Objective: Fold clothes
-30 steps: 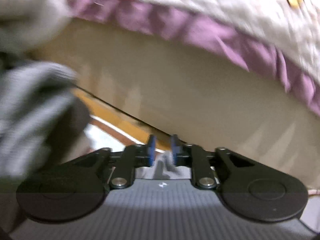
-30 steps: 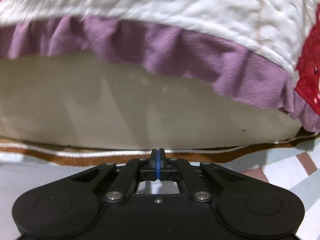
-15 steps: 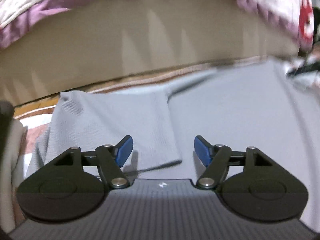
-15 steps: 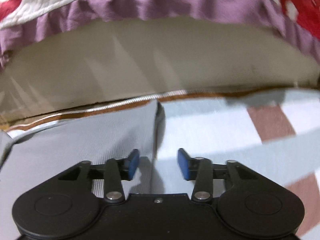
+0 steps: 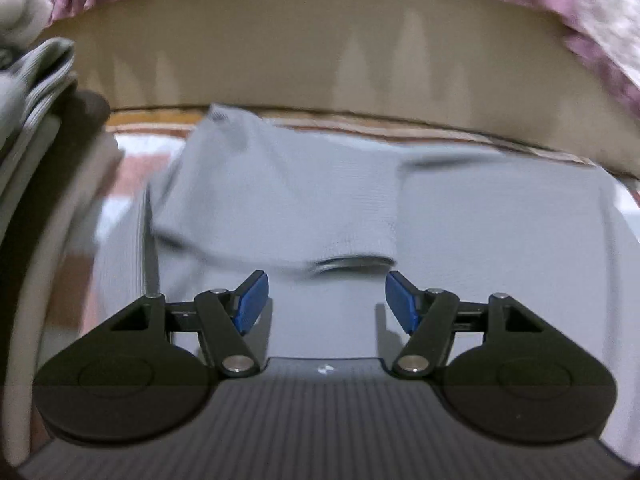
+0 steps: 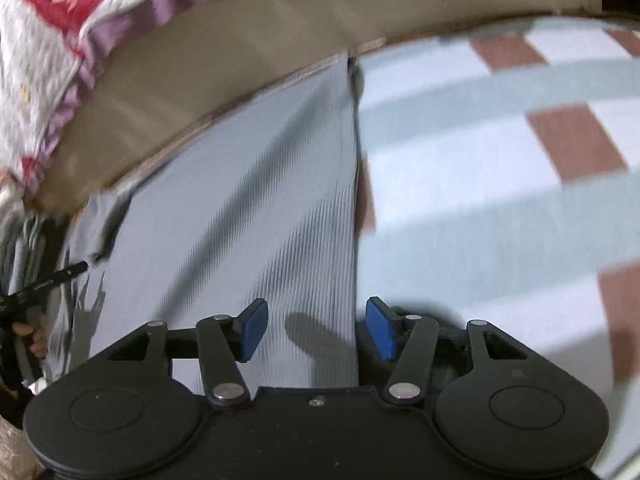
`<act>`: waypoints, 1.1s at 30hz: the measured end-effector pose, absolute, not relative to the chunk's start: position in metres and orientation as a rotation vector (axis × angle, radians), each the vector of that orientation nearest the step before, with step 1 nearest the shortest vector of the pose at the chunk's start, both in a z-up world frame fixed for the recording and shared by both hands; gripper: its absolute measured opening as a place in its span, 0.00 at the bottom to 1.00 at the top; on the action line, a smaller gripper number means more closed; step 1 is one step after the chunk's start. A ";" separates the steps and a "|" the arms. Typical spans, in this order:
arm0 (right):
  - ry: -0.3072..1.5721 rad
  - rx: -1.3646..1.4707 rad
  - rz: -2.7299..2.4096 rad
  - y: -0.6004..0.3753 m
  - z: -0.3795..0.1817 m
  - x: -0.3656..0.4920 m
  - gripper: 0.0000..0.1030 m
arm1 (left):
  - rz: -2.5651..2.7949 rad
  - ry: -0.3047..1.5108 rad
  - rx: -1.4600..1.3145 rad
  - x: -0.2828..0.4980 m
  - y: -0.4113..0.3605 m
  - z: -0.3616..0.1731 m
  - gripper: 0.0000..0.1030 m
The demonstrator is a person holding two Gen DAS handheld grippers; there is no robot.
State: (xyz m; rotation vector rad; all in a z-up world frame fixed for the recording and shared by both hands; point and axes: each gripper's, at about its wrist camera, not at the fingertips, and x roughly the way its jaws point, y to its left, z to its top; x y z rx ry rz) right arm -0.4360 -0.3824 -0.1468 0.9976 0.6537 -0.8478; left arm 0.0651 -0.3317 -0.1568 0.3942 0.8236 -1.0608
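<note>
Left wrist: left gripper now wide apart and empty, having let go of the grey garment, its sleeve folded across the body; right wrist: right gripper likewise spread, released, straddling the garment's straight right edge on the checked bedsheet; suggests one fold laid, more probably due.

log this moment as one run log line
left gripper: open, over folded-in sleeve | right gripper: open, astride right edge | grey ribbed knit shirt: flat on checked sheet
</note>
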 end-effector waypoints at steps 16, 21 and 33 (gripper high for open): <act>0.933 0.699 -0.996 -0.328 -0.120 -0.415 0.18 | -1.407 0.718 0.472 -0.052 -0.282 -0.130 0.63; 0.851 1.074 -0.865 -0.317 -0.129 -0.450 0.55 | -1.618 0.799 0.410 -0.069 -0.276 -0.133 0.63; 0.631 1.223 -0.787 -0.325 -0.131 -0.443 0.06 | -1.649 0.735 0.321 -0.079 -0.279 -0.130 0.63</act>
